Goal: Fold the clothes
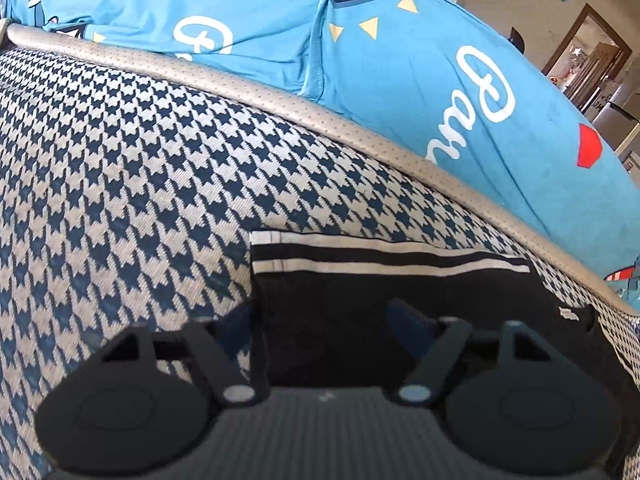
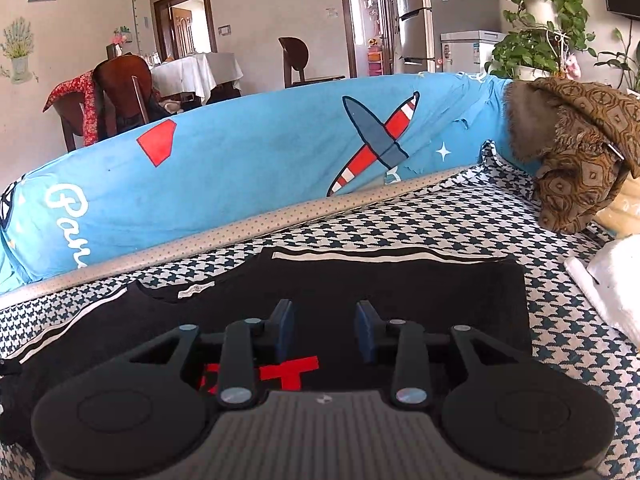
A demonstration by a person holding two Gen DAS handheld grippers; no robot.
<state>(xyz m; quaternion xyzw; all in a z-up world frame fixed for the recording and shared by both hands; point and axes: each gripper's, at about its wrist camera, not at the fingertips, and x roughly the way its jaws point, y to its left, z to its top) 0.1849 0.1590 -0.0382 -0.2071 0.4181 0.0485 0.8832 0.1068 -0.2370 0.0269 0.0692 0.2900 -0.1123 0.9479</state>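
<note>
The black garment, trimmed with white stripes, lies flat on the houndstooth sofa seat, a blue printed cover draped over the backrest behind it. In the left wrist view my left tool hangs over the garment's left edge with its jaws apart: one blue pad sits outside the cloth over the seat, the other over the black fabric, and I see no cloth pinched between them. To fold cleanly from here I judge I should settle the pads low across that edge and catch only the top layer before closing.

In the right wrist view, the same garment spreads across the seat, neck label toward the left, a red print near the camera. My right tool hovers above its middle, jaws partly apart and holding nothing. A brown patterned cloth and something white sit at the right. I would move this tool to the matching edge, so both sides lift level.
</note>
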